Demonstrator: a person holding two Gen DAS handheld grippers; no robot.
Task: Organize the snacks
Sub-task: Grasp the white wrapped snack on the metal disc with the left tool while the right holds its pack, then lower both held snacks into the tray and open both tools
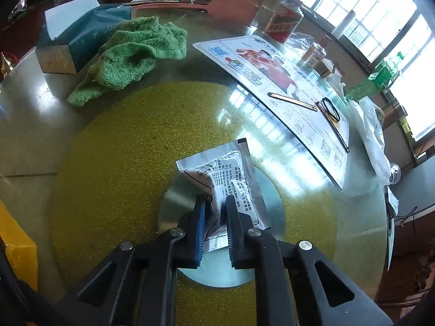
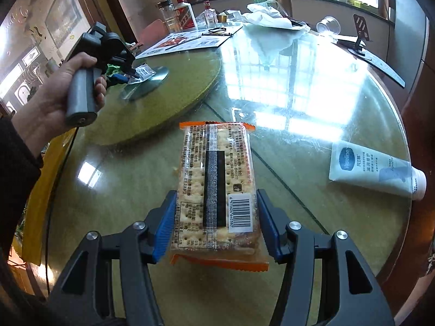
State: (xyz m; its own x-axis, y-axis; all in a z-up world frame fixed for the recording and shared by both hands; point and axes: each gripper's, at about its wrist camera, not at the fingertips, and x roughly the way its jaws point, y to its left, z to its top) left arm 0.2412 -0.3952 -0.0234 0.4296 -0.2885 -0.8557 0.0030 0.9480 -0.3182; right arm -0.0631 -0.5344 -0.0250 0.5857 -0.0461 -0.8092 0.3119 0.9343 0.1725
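My left gripper (image 1: 215,200) is shut on a crumpled silver foil snack packet (image 1: 236,176), held over the silver hub (image 1: 269,198) at the middle of the gold turntable (image 1: 108,163). The right wrist view shows that gripper (image 2: 127,74) and packet (image 2: 142,72) at far left, with the hand on its handle. My right gripper (image 2: 216,194) straddles a clear cracker pack (image 2: 216,187) with orange ends, barcode up. Its blue pads (image 2: 167,217) press both long sides, above the glass tabletop (image 2: 312,103).
A green towel (image 1: 133,57), a teal box (image 1: 81,35), a printed placemat (image 1: 274,87) with glasses, bottles (image 1: 285,19) and a plastic bag (image 1: 372,135) ring the turntable. A Vaseline tube (image 2: 375,168) lies right of the crackers. A phone stand (image 2: 361,35) and an overturned cup (image 2: 330,25) sit far right.
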